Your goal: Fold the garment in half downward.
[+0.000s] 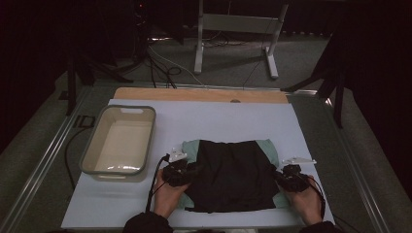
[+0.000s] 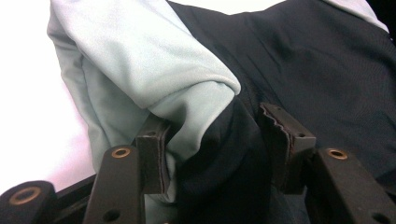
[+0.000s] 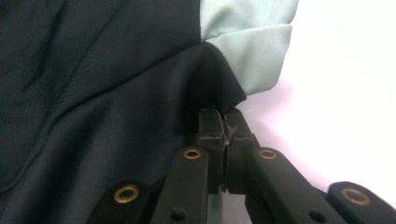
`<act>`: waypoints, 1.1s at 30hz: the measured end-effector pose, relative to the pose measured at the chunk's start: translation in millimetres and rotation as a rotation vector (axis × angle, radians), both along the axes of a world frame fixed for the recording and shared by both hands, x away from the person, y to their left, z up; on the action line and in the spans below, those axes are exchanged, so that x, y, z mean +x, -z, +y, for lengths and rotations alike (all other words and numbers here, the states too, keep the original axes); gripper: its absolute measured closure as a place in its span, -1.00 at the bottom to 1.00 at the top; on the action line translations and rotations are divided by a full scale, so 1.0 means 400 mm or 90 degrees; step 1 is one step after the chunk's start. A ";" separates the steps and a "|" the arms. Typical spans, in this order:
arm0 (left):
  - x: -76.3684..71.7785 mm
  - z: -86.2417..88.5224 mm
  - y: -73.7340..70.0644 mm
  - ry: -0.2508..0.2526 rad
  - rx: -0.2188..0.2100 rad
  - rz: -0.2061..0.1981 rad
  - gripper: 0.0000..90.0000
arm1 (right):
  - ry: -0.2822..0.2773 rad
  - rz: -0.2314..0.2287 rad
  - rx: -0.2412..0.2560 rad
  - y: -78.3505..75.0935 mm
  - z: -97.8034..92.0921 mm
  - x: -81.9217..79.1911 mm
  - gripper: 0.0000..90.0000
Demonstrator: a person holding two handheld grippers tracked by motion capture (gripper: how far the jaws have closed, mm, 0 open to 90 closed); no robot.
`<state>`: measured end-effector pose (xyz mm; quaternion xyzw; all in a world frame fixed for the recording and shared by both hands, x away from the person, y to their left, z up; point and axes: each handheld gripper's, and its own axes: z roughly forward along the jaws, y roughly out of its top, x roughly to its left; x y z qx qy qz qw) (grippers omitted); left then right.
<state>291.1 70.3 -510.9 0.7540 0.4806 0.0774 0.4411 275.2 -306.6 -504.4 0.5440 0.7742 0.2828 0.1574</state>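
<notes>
Black and mint-green fabric garment (image 1: 228,174) is spread flat on the white surface (image 1: 204,121), near edge, right of a beige plastic tub (image 1: 120,141). Left tool (image 2: 219,135) sits at its left side, jaws apart with bunched black and green cloth between them. Right tool (image 3: 224,135) is pinched tight on the black edge at the right side.

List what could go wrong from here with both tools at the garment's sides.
1. The left tool stands open around bunched black and mint fabric of the garment; closing may catch uneven layers.
2. The right tool pinches only a thin black edge, which might slip when lifted.
</notes>
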 end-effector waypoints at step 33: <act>0.056 -0.127 0.003 0.027 -0.004 -0.006 0.07 | 0.103 -0.051 -0.018 -0.028 -0.093 0.005 0.97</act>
